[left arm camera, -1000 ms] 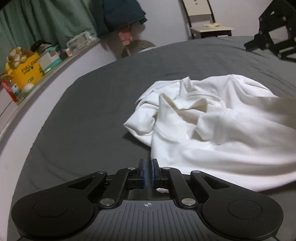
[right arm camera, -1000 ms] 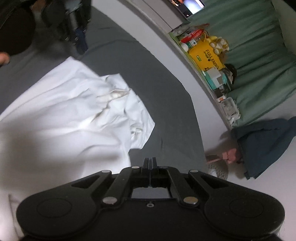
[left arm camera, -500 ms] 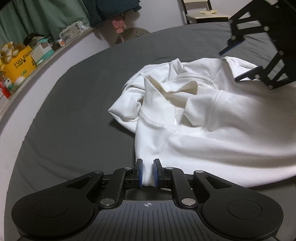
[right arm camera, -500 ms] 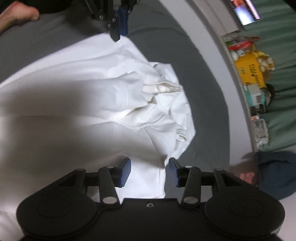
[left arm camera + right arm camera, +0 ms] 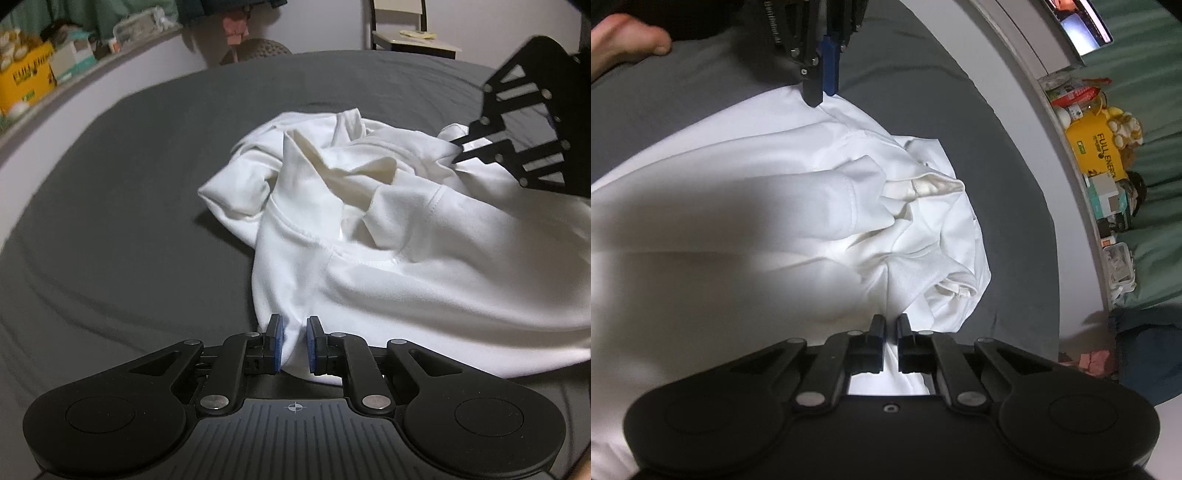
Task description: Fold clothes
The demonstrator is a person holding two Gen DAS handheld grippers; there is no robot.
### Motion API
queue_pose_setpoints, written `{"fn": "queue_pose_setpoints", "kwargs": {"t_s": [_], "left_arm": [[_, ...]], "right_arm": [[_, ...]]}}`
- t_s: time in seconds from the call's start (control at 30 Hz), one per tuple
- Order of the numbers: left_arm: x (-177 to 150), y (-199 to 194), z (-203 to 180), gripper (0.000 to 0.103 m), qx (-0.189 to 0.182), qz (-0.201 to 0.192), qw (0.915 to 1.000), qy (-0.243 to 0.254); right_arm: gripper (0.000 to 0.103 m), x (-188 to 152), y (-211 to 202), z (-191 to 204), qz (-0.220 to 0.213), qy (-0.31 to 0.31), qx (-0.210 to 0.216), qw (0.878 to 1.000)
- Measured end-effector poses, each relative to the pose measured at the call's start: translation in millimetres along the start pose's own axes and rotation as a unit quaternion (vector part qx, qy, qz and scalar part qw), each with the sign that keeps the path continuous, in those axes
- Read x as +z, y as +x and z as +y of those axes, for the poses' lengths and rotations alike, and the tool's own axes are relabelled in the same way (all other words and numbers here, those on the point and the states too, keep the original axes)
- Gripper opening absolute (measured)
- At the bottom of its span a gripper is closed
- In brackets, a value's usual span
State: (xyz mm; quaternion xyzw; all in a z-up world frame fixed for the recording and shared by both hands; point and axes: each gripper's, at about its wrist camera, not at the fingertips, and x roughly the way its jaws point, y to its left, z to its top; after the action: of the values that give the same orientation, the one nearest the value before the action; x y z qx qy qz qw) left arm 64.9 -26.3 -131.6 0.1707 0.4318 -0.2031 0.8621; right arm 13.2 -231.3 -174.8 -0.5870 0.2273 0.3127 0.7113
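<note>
White garment (image 5: 424, 258) on grey bed (image 5: 110, 221); left tool (image 5: 293, 345) and right tool (image 5: 891, 339) pinch its edge.

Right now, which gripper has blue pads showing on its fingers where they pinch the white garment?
The left gripper: blue pads line its fingers on the crumpled white fabric garment. The right gripper shows plain black fingers on the cloth.

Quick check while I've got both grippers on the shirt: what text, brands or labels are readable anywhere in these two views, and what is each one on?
"FULL ENERGY", last letters partly hidden: on the yellow box on the ledge, right wrist view.
Print on the same yellow box in the left wrist view: too blurred.
Red packet and teal and white box: print too small.
Screen: no legible text.
White garment: no readable label.
</note>
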Motion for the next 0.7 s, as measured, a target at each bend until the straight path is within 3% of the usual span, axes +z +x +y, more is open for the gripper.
{"fn": "queue_pose_setpoints", "kwargs": {"t_s": [0.1,0.2,0.27,0.33,0.4,0.47,0.63,0.7], "left_arm": [[0,7,-3,0.012,0.000,0.017,0.9998,0.010],[1,10,-16,0.034,0.021,0.025,0.9985,0.045],[0,10,-26,0.064,0.065,0.021,0.9947,0.076],[-2,9,-31,0.075,0.097,0.016,0.9908,0.093],[-1,8,-28,0.076,0.088,0.016,0.9927,0.080],[0,4,-17,0.085,0.071,0.007,0.9963,0.048],[-4,-27,16,0.085,0.030,-0.075,0.9956,-0.047],[-5,-33,19,0.085,0.005,-0.084,0.9955,-0.043]], "right_arm": [[0.008,-2,0,3,0.005,-0.005,-0.006,1.000],[0.013,-3,2,4,0.010,0.003,-0.006,1.000],[0.021,-3,3,5,0.011,0.009,-0.004,1.000],[0.021,-2,3,7,0.011,0.012,-0.003,1.000],[0.022,-1,3,9,0.012,0.011,-0.005,1.000],[0.023,0,3,9,0.012,0.009,-0.007,1.000],[0.029,0,-2,7,0.005,0.000,-0.009,1.000],[0.031,0,-3,6,0.003,-0.007,-0.008,1.000]]}}
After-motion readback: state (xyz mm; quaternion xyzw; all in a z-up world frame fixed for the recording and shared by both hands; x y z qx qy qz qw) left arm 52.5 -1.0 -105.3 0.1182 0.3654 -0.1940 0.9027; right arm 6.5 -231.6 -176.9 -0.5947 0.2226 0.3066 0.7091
